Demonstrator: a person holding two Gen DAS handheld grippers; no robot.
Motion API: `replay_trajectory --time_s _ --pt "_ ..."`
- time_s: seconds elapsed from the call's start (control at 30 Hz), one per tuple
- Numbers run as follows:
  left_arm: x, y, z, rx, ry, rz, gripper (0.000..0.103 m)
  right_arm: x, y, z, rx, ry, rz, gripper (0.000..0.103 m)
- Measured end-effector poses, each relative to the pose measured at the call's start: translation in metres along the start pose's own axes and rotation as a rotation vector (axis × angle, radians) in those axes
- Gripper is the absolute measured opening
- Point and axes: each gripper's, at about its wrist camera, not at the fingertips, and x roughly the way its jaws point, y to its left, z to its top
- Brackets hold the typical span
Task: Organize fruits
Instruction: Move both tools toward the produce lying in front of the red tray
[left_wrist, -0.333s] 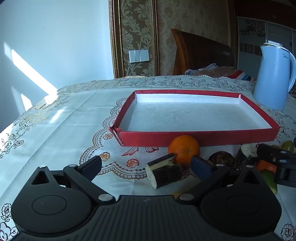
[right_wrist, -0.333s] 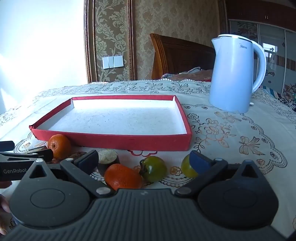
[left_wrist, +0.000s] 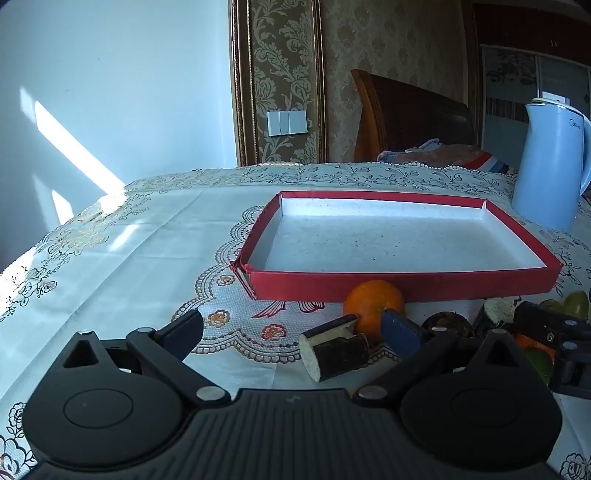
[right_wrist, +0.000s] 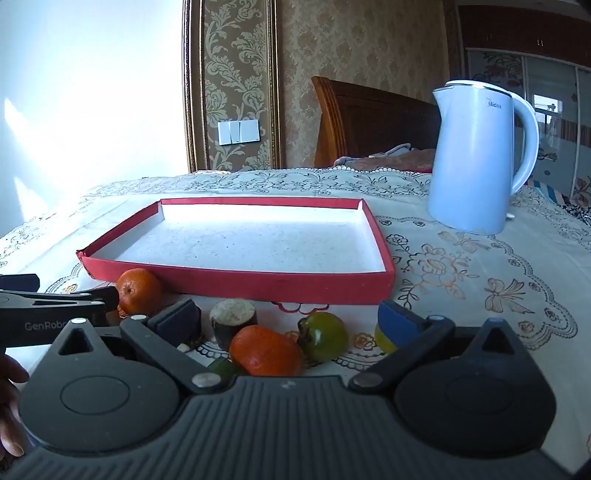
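Two grippers, both spread as wide as they go and both empty. My left gripper (left_wrist: 291, 332) tips down toward the near edge of the table, with a cut dark-skinned stub (left_wrist: 334, 352) lying on its side between its fingers, touched by neither. Just behind the stub sits a round orange (left_wrist: 373, 304), close against the near wall of the red tray (left_wrist: 406, 286). My right gripper (right_wrist: 288, 321) frames a second orange (right_wrist: 264, 350), a green-brown fruit (right_wrist: 323, 336) and an upright stub (right_wrist: 232, 321); a yellow-green fruit (right_wrist: 384, 338) hides partly behind its right fingertip.

Nothing lies in the tray yet, so I judge the task barely begun, and the step in hand is a first pick. For the left side I would take the stub across its dark flanks, not over the pale cut face, and close slowly, since it may roll. For the right, the orange is nearest, but the fruits crowd each other; I would centre it first so a finger does not shove the green-brown fruit aside.

Obstacles: the tray's near wall must be cleared by lifting before carrying over. The two tools sit close side by side, so I would move one at a time. A white kettle (right_wrist: 476, 158) stands well off toward the far right corner, out of the way.
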Motion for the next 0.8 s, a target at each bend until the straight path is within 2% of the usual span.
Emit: replay_trajectory --time_s 0.1,0.2,0.27,0.4,0.53,0.6,0.7,0.8 --pt "-0.008 -0.001 -0.001 0.008 -0.019 -0.002 0.103 -0.012 0.005 -0.004 -0.025 -0.077 -0.042 0.103" --pt "-0.009 -0.001 -0.001 0.010 -0.024 -0.036 0.103 -0.032 0.010 -0.011 -0.061 -0.197 -0.101 0.103" --pt "-0.008 0.001 -0.001 0.002 -0.017 -0.056 0.103 -0.037 0.014 -0.012 -0.095 -0.229 -0.111 0.103" --pt "-0.014 -0.001 -0.002 0.009 -0.056 -0.091 0.103 -0.019 0.015 -0.001 -0.124 -0.114 -0.060 0.103" --pt "-0.021 -0.008 -0.002 0.053 -0.095 -0.102 0.103 -0.017 -0.004 -0.002 0.011 -0.094 -0.065 0.103" --pt "-0.019 -0.010 -0.002 0.067 -0.073 -0.092 0.103 -0.014 -0.018 -0.002 0.100 -0.069 -0.077 0.103" --pt "-0.010 -0.009 -0.002 0.071 -0.008 -0.078 0.103 -0.006 -0.032 -0.003 0.179 -0.006 -0.047 0.103" --pt "-0.013 -0.011 -0.004 0.081 -0.021 -0.071 0.103 -0.002 -0.031 -0.005 0.191 0.012 -0.053 0.103"
